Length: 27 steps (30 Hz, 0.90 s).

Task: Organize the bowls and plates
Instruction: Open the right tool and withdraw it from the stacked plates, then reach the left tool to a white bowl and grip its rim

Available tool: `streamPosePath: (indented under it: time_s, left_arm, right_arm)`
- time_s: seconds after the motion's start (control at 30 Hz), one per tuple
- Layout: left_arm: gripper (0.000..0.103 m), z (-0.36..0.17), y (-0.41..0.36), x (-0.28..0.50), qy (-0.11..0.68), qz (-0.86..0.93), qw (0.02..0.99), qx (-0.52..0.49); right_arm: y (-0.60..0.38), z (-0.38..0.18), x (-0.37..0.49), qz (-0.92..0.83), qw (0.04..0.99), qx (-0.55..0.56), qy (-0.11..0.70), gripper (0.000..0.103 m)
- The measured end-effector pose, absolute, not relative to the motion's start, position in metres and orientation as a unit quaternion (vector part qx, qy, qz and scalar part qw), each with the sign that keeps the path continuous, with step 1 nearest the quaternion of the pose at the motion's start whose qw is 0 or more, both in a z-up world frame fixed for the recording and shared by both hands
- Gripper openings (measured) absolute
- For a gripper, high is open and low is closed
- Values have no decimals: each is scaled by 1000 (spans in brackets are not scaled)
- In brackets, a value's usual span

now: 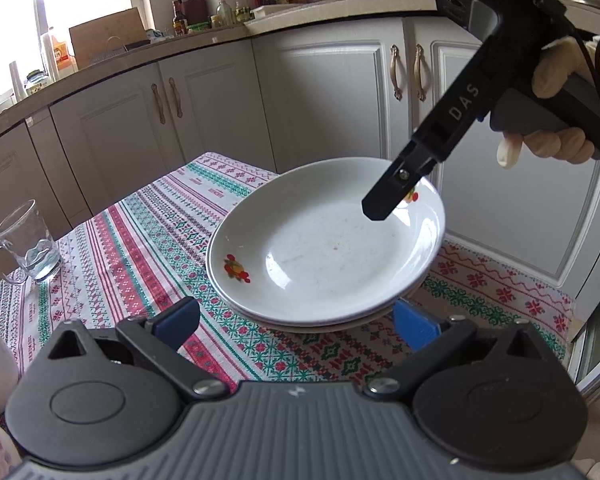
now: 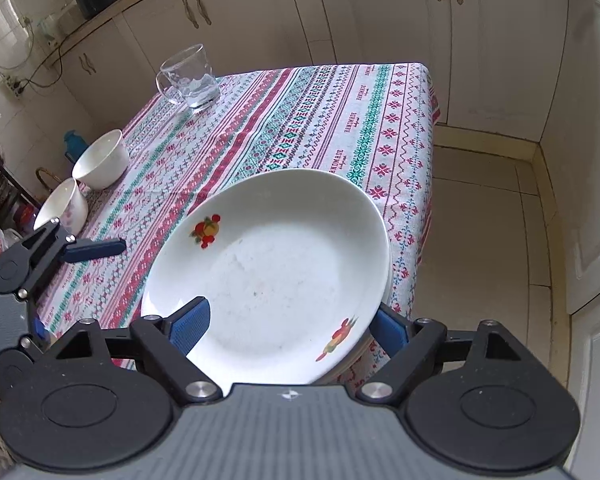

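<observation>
Both grippers, left [image 1: 296,320] and right [image 2: 288,330], gape empty astride level, round stacked plates [image 2: 284,264]

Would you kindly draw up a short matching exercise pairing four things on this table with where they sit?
Things:
1. glass mug
2. stack of plates
3. two white bowls
4. tablecloth

Places:
A. along the table's left edge in the right wrist view
B. covering the whole table
C. far corner
D. near edge, between the right gripper's open fingers

Pairs: 1-C, 2-D, 3-A, 4-B
</observation>
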<state>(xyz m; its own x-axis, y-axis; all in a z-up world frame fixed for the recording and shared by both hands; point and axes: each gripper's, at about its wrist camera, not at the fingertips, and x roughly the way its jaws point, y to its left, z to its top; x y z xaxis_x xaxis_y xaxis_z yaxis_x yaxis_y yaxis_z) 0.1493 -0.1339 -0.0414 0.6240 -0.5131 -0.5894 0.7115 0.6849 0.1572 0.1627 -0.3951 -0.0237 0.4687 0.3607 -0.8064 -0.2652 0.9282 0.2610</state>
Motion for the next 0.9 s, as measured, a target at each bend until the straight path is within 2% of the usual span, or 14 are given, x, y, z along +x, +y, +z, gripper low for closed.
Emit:
streamPosePath:
  time_s: [0.2, 0.3, 0.47, 0.67, 0.9]
  left_arm:
    - [102, -38, -123, 140, 239, -335, 893, 182]
    - [102, -35, -116, 136, 230, -327, 899, 176]
    - [102, -24, -99, 130, 222, -313, 910, 158]
    - [102, -6, -65, 120, 222, -281, 924, 134]
    - [102, 4, -4, 102, 250, -257, 927, 106]
  right_arm:
    - [-392, -28, 154, 169, 856, 35, 487, 93]
    - [-390, -24, 146, 174, 863, 32, 474, 97]
    - [-372, -2, 125, 156, 892, 1, 423, 103]
    - [-323, 22, 85, 130, 932, -79, 330, 103]
    - [-257, 11, 61, 150, 936, -123, 292, 103]
